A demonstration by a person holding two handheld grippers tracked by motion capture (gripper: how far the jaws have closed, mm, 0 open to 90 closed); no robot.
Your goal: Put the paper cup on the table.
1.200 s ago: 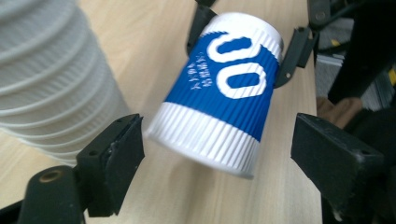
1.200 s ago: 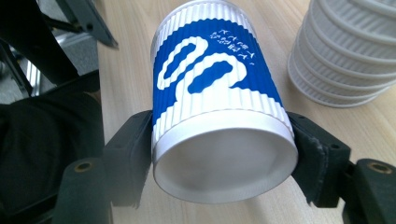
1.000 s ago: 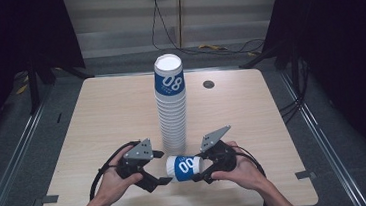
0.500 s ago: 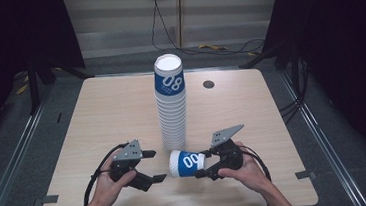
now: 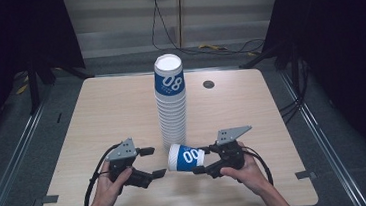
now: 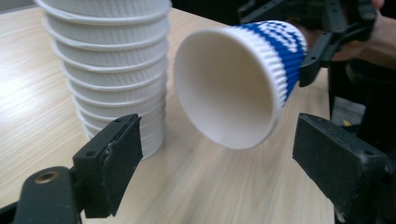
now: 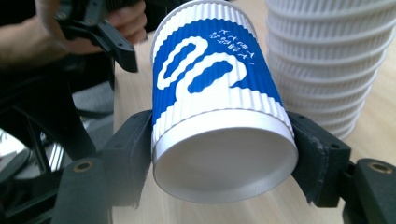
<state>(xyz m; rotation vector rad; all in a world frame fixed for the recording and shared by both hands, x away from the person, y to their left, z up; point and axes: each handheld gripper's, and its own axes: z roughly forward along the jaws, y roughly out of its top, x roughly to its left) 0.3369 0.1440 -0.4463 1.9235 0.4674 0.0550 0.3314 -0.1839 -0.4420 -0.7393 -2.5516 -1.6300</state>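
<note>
A tall stack of upside-down ribbed paper cups (image 5: 171,104) stands mid-table, its top cup blue and white. One blue-and-white cup (image 5: 185,157) lies sideways just above the table in front of the stack, its mouth facing left. My right gripper (image 5: 202,160) is shut on the cup's base end (image 7: 224,140), a jaw on each side. My left gripper (image 5: 152,162) is open, a little left of the cup's mouth (image 6: 224,88), its jaws wide apart with nothing between them.
The light wooden table (image 5: 97,115) has a small dark round disc (image 5: 208,84) at the back right. Black cables trail from both grippers toward the front edge. Dark floor and metal rails flank the table.
The left gripper has drawn away leftward from the cup and now stands open. The right gripper has kept the cup and shifted slightly right, the cup tipping a little.
</note>
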